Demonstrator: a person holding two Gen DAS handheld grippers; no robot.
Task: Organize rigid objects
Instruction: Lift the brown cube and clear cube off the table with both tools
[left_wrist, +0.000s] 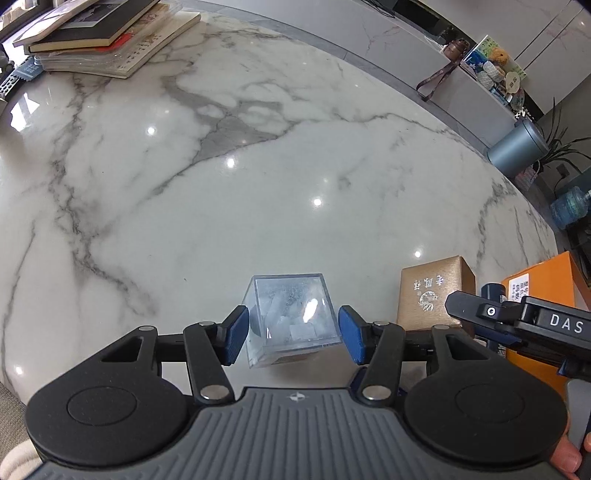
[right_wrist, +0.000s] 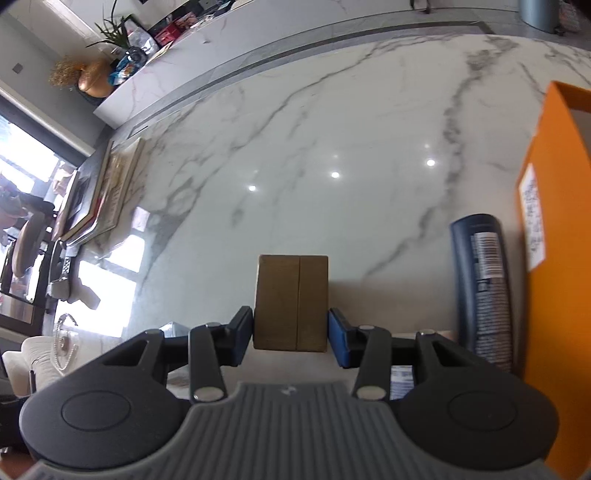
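Your left tongs sit around the clear plastic cube, which looks tilted and lifted off the marble desk. The left blue pad touches the cube's side, while a thin gap shows at the right pad, so you cannot tell for sure whether the grip is firm.

Your right tongs are clamped on the gold box; both blue pads press its sides, and the box stands upright between them with a seam running down its face. From the left wrist camera the same gold box stands just beside the clear cube, toward the desk's right edge, with the right tongs coming in over it from the right.

Just right of the gold box a dark blue bottle lies on the desk with its barcode label up, touching or almost touching the orange box that stands at the desk's right edge. At the far left corner of the desk a stack of books rests. The middle of the desk shows only marble veins and lamp reflections.
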